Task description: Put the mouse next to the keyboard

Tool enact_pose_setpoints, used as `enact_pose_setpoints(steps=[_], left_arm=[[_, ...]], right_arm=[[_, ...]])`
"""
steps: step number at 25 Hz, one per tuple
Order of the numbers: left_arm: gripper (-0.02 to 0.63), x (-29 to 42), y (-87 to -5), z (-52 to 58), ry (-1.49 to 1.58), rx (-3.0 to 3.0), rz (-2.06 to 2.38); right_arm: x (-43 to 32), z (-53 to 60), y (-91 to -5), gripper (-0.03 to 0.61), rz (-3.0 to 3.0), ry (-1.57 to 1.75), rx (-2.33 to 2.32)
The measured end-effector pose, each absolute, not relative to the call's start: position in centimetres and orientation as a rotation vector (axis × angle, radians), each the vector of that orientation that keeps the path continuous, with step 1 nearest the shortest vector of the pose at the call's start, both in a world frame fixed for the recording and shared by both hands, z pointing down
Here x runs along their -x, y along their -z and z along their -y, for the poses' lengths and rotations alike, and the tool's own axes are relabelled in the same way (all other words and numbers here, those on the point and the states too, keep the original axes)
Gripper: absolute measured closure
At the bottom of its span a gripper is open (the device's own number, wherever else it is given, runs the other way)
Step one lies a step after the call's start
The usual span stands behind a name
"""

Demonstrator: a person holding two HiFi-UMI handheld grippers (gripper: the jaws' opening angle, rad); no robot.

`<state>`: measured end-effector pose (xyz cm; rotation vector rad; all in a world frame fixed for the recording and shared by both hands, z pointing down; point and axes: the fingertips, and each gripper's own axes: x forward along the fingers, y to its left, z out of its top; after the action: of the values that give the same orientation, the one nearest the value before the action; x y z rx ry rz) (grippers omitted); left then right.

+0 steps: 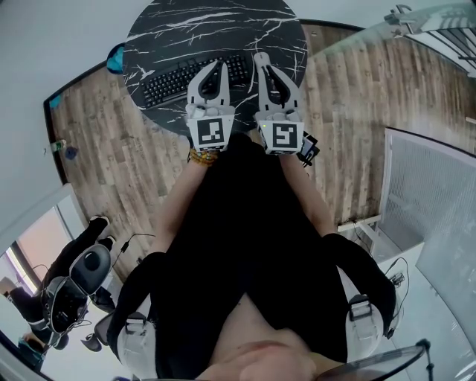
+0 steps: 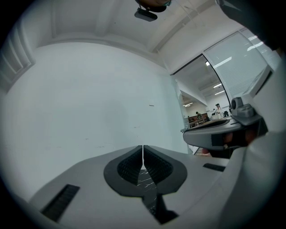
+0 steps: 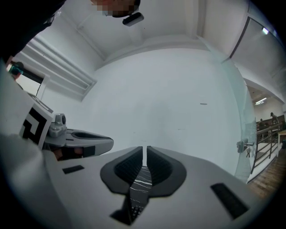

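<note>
- Where the wooden floor (image 1: 111, 164) reaches the lower left of the head view, a black office chair (image 1: 74, 279) stands well apart from the table.
- At the top of that view, a round black marble table (image 1: 216, 22) carries a black keyboard (image 1: 172, 80). The keyboard lies slanted on the near left part of the table.
- A small blue thing (image 1: 114, 58) sits at the table's left edge. I cannot tell what it is.
- The left gripper (image 1: 217, 65) is held level over the near edge of the table, with its tips above the right half of the keyboard.
- In the left gripper view its ribbed pads (image 2: 132, 167) meet at the tips. It is clenched with nothing between them, and only white-veined marble shows below.
- The right gripper (image 1: 262, 56) is just beside the left one and nearly parallel to it. Its tips are near the keyboard's right end.
- In the right gripper view its jaws stand together with only a thin slit between them, and they grasp nothing. Below them appear the marble and a few keys.
- The mouse shows in no view, so I cannot tell where it lies.
- At the far right of the head view, a pale panel (image 1: 424, 193) stands on the floor, well apart from the table.
</note>
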<state>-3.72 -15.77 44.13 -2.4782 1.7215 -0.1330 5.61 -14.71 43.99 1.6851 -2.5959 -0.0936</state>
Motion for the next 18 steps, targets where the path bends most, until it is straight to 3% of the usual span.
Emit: enact_pose_setpoints(steps=[18], left_arm=[[0.594, 4.3, -44.2, 15.6, 0.123, 2.47, -1.737]], right_arm=[[-3.8, 13.8, -44.2, 0.534, 2.635, 0.129, -1.635]])
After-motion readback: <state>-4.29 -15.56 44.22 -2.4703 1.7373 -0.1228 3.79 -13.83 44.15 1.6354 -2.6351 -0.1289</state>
